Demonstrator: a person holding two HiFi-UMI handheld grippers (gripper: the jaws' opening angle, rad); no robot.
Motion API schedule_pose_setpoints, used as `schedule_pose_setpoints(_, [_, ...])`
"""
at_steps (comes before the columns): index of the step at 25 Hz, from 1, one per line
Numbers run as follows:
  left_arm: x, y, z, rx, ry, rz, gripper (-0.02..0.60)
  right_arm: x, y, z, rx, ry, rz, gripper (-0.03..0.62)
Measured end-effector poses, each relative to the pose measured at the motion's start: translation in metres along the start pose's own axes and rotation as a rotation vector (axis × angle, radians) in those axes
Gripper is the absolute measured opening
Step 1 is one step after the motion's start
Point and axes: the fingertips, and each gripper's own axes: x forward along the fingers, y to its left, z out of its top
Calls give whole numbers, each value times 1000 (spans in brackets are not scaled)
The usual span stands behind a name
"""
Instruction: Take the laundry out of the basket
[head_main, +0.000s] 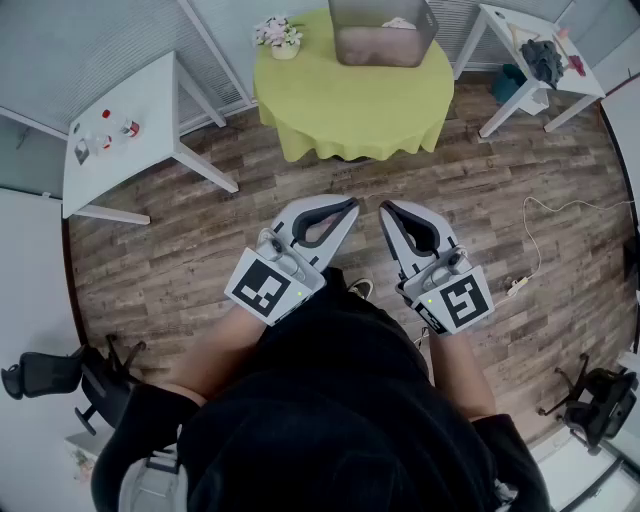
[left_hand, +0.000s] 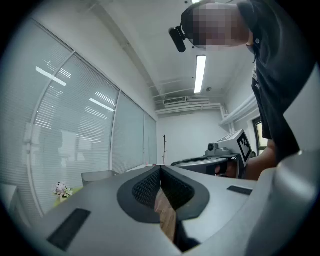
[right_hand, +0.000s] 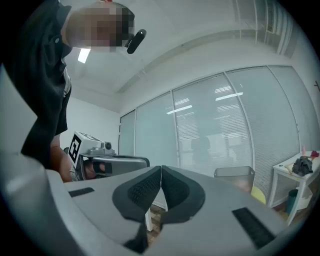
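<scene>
Both tools level, at waist height. Left gripper (head_main: 348, 207): jaws closed tip to tip, nothing between. Right gripper (head_main: 386, 208): the same, empty. The grey basket (head_main: 383, 48) sits on the round table with a green cloth (head_main: 350, 115), well apart from us; pale laundry (head_main: 362, 40) shows inside. Risks as we judge them: reaching in with closed jaws would only push the cloth down, and snagging the rim could drag the basket off the table.

Round table (head_main: 350, 110) sits ahead of you, w/ basket (head_main: 383, 45) on its far side and flowers (head_main: 279, 35) at its left edge. Side table (head_main: 150, 95) is to the left. 2nd table (head_main: 500, 20) is far right, clothes (head_main: 545, 60) on top. Chair (head_main: 60, 375) is behind you at left, another (head_main: 600, 405) at right.
</scene>
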Motion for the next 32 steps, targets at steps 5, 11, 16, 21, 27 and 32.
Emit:
schedule_pose_setpoints(5, [4, -3, -1, -4, 4, 1, 11, -7, -7, -1, 0, 1, -22, 23])
schedule_pose_setpoints(11, [14, -8, 2, 15, 11, -4, 11, -15, -17, 1, 1, 0, -40, 25])
schedule_pose_setpoints(16, [31, -7, 10, 28, 12, 2, 11, -22, -36, 8, 10, -8, -46, 25])
schedule_pose_setpoints(21, [45, 8, 13, 12, 3, -2, 11, -8, -56, 10, 8, -2, -49, 25])
schedule_pose_setpoints(27, [69, 38, 11, 11, 11, -12, 11, 22, -84, 14, -1, 11, -41, 25])
schedule_pose_setpoints(32, [97, 70, 11, -2, -4, -22, 11, 50, -113, 13, 22, 33, -51, 25])
